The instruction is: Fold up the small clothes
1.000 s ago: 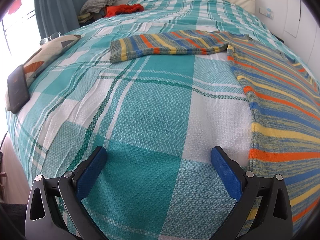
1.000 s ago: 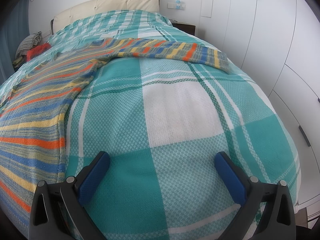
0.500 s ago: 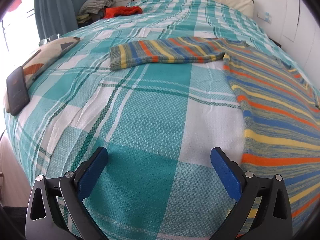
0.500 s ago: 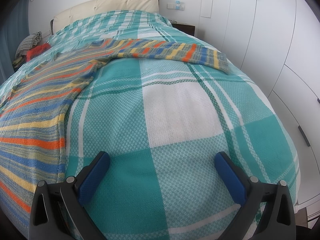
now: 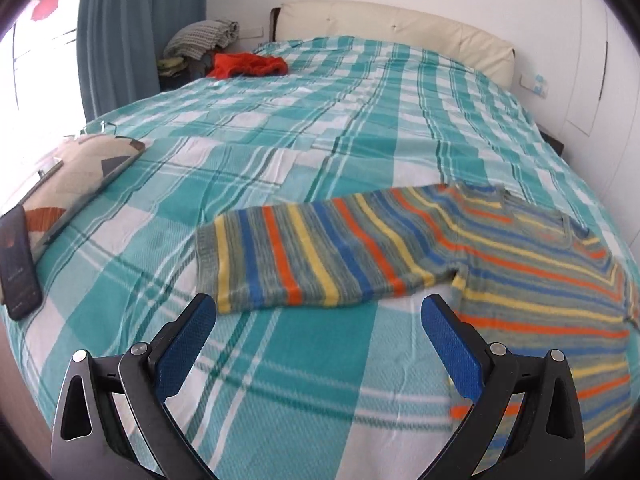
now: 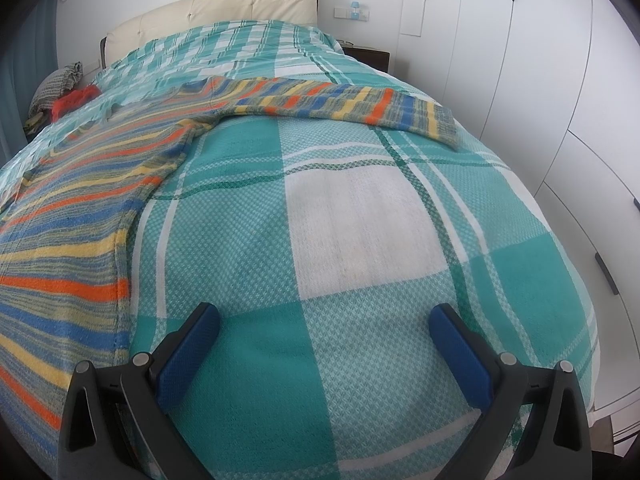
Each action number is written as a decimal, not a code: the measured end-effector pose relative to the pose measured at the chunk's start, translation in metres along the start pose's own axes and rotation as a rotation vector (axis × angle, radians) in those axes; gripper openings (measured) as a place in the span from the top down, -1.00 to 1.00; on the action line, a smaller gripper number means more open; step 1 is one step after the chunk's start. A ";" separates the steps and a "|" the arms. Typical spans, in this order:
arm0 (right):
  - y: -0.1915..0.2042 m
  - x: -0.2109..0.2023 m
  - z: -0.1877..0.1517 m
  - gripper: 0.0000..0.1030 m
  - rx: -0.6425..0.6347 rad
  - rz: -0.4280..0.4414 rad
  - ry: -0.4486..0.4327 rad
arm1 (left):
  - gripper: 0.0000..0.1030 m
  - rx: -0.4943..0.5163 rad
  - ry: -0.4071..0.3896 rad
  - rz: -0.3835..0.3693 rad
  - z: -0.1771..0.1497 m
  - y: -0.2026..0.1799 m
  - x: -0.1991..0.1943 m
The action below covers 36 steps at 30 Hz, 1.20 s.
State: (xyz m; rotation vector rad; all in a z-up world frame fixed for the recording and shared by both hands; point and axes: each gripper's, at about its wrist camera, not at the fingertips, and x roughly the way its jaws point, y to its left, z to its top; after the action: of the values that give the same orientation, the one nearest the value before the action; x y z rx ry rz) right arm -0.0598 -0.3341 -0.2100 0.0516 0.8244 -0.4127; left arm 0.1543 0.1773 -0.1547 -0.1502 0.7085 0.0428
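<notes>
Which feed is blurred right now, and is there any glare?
Left wrist view: motion-smeared across the striped sweater and bedspread, window blown out at far left. Right wrist view: sharp, evenly lit, no glare; both bend at the fisheye edges.

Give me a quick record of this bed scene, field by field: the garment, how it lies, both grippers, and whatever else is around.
garment: striped sweater, orange, yellow, blue and grey bands
lay: spread flat on the plaid bedspread, both sleeves stretched out sideways
left sleeve: just ahead of the left gripper
right sleeve: well ahead of the right gripper
left gripper: open, holding nothing
right gripper: open, holding nothing
bed's left edge: patterned cushion, dark phone
near headboard: red cloth, grey folded pile
</notes>
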 end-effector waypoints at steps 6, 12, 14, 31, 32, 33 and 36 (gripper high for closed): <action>0.002 -0.002 -0.002 -1.00 0.001 -0.005 -0.003 | -0.99 0.111 0.267 0.051 -0.038 -0.004 0.085; 0.002 -0.001 -0.002 -1.00 0.001 -0.004 -0.004 | -0.99 0.056 0.175 -0.024 -0.044 0.013 0.080; 0.003 -0.001 -0.002 -1.00 0.002 -0.005 -0.004 | -0.99 0.079 0.178 0.001 -0.044 0.010 0.084; 0.004 -0.002 -0.002 -1.00 0.007 -0.011 0.000 | -0.99 0.090 0.171 0.012 -0.045 0.002 0.077; 0.004 -0.002 -0.002 -1.00 0.009 -0.010 -0.002 | -0.99 0.090 0.172 0.012 -0.045 0.002 0.077; 0.004 -0.002 -0.002 -1.00 0.011 -0.009 -0.003 | -0.99 0.089 0.171 0.011 -0.045 0.002 0.077; 0.005 -0.005 -0.005 -1.00 0.014 -0.010 -0.004 | -0.99 0.090 0.171 0.012 -0.045 0.002 0.077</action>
State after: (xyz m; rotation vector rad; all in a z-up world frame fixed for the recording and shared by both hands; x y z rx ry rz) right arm -0.0645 -0.3270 -0.2102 0.0595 0.8182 -0.4274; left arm 0.1837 0.1714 -0.2384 -0.0633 0.8810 0.0097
